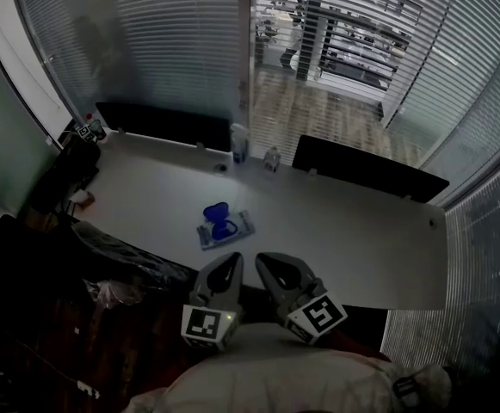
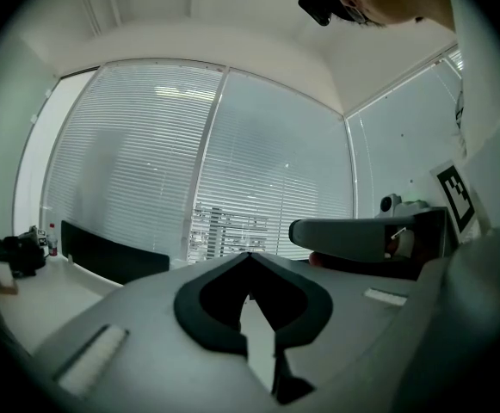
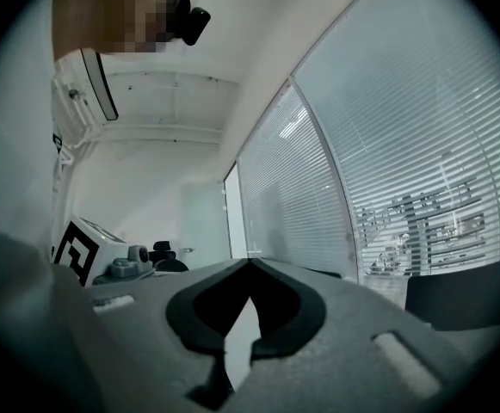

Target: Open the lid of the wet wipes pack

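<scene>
The wet wipes pack (image 1: 225, 229) lies flat on the white table (image 1: 353, 239), left of centre. Its blue lid (image 1: 216, 211) looks lifted at the far end, but it is too small to be sure. Both grippers hang close to my body, short of the table's near edge and well back from the pack. The left gripper (image 1: 230, 261) (image 2: 250, 256) has its tips together with nothing between them. The right gripper (image 1: 265, 261) (image 3: 250, 262) is also shut and empty. The pack is hidden in both gripper views, which point up at the blinds.
Two black partition panels (image 1: 165, 126) (image 1: 368, 169) stand along the table's far edge. Between them are a bottle (image 1: 239, 142) and a smaller one (image 1: 272, 158). Dark clutter and a chair (image 1: 69, 175) sit at the left. Blinds cover the windows behind.
</scene>
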`<state>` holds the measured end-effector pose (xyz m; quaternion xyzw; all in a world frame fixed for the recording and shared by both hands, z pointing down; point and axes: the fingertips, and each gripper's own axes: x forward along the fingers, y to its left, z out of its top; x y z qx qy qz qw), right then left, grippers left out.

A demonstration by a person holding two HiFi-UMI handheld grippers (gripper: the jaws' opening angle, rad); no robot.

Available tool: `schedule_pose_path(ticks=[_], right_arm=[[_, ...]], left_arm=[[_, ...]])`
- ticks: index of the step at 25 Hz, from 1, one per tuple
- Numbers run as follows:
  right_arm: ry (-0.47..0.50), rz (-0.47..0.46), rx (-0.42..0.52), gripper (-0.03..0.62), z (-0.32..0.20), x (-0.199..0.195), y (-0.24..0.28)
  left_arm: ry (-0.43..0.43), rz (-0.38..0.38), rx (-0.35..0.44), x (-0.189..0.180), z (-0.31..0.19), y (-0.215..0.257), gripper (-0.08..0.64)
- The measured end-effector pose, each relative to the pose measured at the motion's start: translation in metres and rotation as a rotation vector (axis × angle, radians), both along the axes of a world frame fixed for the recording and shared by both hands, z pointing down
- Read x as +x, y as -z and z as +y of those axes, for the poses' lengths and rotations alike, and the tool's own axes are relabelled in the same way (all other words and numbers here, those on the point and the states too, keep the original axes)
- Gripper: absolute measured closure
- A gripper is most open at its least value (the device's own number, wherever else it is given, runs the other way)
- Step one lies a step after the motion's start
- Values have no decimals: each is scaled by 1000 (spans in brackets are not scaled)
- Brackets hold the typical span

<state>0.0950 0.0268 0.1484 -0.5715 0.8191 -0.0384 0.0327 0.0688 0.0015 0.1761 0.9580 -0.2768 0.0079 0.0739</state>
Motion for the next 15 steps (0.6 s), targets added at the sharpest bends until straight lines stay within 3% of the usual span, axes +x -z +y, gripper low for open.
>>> schedule_pose_path(ticks=[15], right_arm=[[-1,-10,3,592,1,5,-5]], left_arm=[[2,-1,-11,3,0,-2,557]])
